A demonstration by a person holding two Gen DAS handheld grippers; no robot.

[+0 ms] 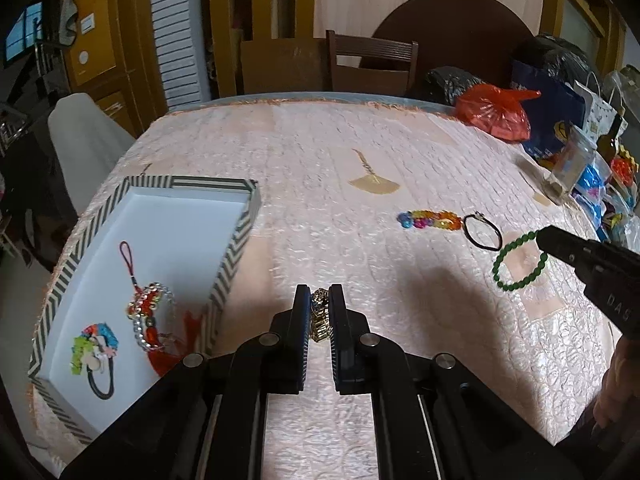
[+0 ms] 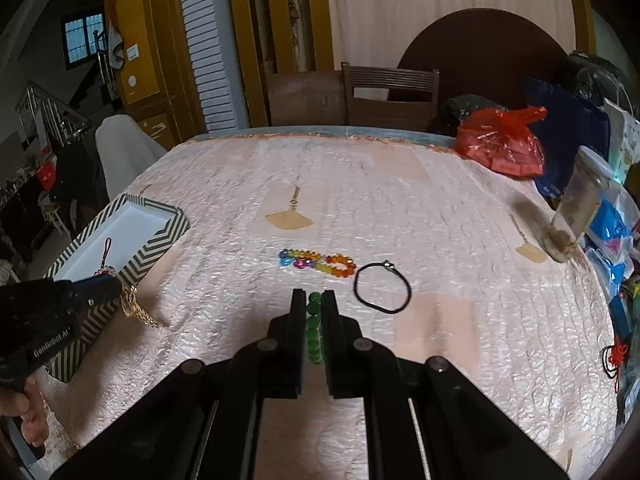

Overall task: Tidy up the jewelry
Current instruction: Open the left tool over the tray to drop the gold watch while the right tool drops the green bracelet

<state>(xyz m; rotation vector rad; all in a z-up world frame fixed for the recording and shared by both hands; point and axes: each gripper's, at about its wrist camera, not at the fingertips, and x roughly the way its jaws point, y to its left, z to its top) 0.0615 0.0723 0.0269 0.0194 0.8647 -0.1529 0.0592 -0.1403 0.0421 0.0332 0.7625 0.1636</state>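
The left gripper (image 1: 320,300) pinches a gold chain (image 1: 320,314) just beside the striped box (image 1: 236,248) at the tabletop's left edge. The right gripper (image 2: 313,300) is clamped on a green bead bracelet (image 2: 314,332), with the black cord bracelet (image 2: 383,288) and multicoloured bead bracelet (image 2: 318,263) lying mid-table beyond.

On the table (image 1: 360,140), a box (image 1: 236,256) holding trinkets is placed left, while a beaded bracelet (image 2: 318,262) and hair tie (image 2: 382,288) are laid right.
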